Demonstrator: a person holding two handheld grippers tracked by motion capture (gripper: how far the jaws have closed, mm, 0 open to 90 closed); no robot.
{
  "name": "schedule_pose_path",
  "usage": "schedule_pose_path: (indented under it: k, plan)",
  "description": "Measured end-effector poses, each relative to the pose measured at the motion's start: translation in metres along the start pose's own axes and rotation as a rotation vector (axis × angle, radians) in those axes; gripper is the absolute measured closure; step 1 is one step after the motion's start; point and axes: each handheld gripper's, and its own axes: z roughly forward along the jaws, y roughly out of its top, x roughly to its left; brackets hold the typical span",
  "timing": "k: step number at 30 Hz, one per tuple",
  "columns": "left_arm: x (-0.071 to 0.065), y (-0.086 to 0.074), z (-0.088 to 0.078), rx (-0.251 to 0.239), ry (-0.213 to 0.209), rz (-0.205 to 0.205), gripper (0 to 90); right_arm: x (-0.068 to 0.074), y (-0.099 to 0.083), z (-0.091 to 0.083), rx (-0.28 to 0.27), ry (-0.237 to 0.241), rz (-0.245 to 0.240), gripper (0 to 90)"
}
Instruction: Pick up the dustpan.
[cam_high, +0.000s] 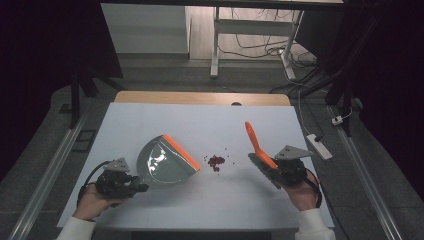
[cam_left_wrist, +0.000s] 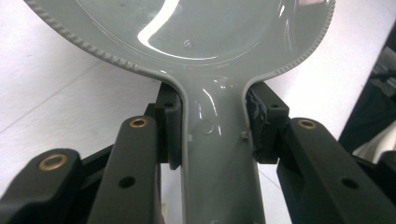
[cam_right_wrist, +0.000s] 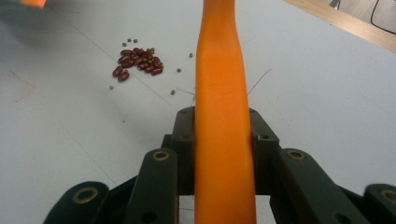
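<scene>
On white table (cam_high: 150, 125), little pile of dark red beans (cam_high: 216, 161) between shiny grey plastic dustpan with orange lip (cam_high: 167, 162), handle pinched tight by left gripper (cam_high: 131, 186), and orange-handled brush (cam_high: 257, 145), squeezed by right gripper (cam_high: 280, 172), ready for sweeping in.

A grey dustpan (cam_high: 162, 164) with an orange lip lay left of dark red beans (cam_high: 216, 161) on the white table (cam_high: 200, 125); at right, an orange-handled brush (cam_high: 257, 145) showed dark bristles.
</scene>
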Motion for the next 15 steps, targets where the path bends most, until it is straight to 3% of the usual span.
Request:
schedule_pose_path:
  k: [7, 15]
  plan:
    - [-0.006, 0.006, 0.016, 0.057, -0.012, 0.011, 61.6, 0.000, 0.008, 0.007, -0.020, 0.000, 0.007, 69.8]
    - [-0.011, 0.010, 0.026, 0.084, -0.043, 0.044, 61.6, 0.004, 0.021, 0.019, -0.018, 0.017, -0.016, 69.8]
